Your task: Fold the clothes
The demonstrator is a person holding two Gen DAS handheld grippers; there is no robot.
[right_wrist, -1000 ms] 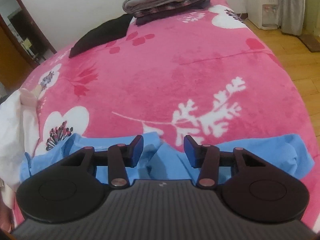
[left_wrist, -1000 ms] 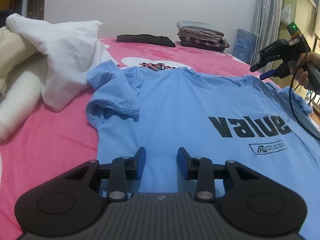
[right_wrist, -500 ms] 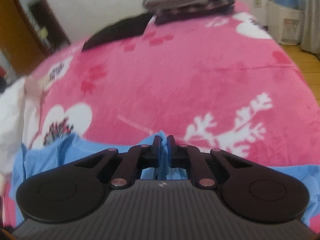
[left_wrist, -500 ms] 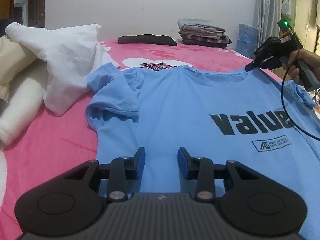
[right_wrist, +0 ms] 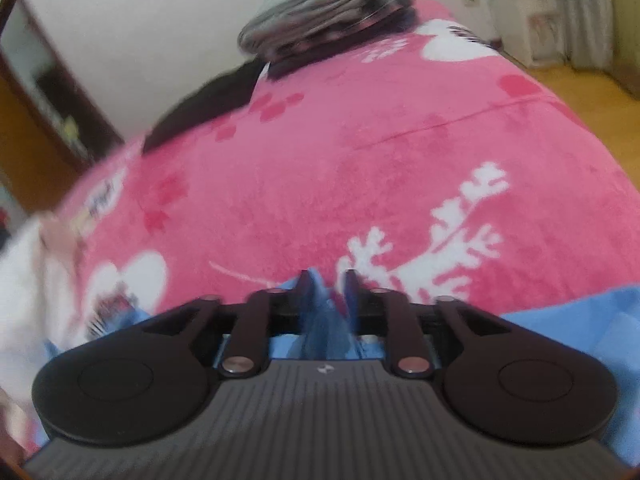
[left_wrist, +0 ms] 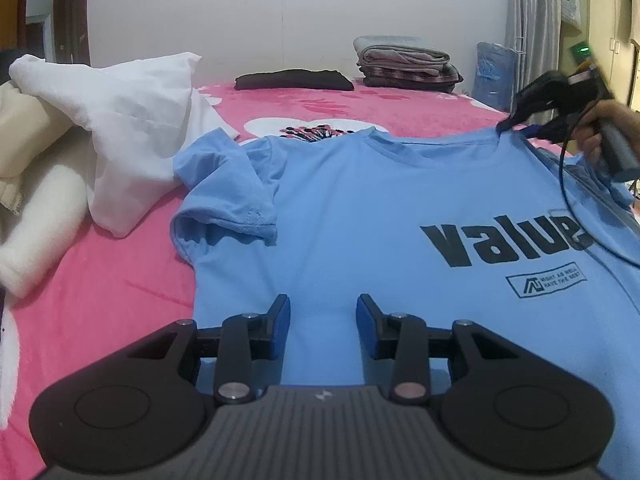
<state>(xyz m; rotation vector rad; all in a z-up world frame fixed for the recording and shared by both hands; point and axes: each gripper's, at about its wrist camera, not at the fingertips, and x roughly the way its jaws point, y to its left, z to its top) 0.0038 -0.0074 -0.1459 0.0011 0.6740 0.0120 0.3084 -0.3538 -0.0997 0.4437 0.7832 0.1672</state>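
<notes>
Blue tee (left_wrist: 360, 216): my right gripper (right_wrist: 327, 292) just clamped its shoulder then eased apart, fabric between the jaws, so that grab's iffy; left gripper (left_wrist: 323, 320) hovers spread.

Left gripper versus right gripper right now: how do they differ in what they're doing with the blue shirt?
The left gripper hangs open over the blue T-shirt near its lower part, nothing between its pads. The right gripper has a bunched fold of shirt fabric between its fingers at the shoulder by the collar; its jaws have just been opening, and whether the pads press it is unclear. The left view is sharp; the right is blurred. Both point downward at the same shirt.
</notes>
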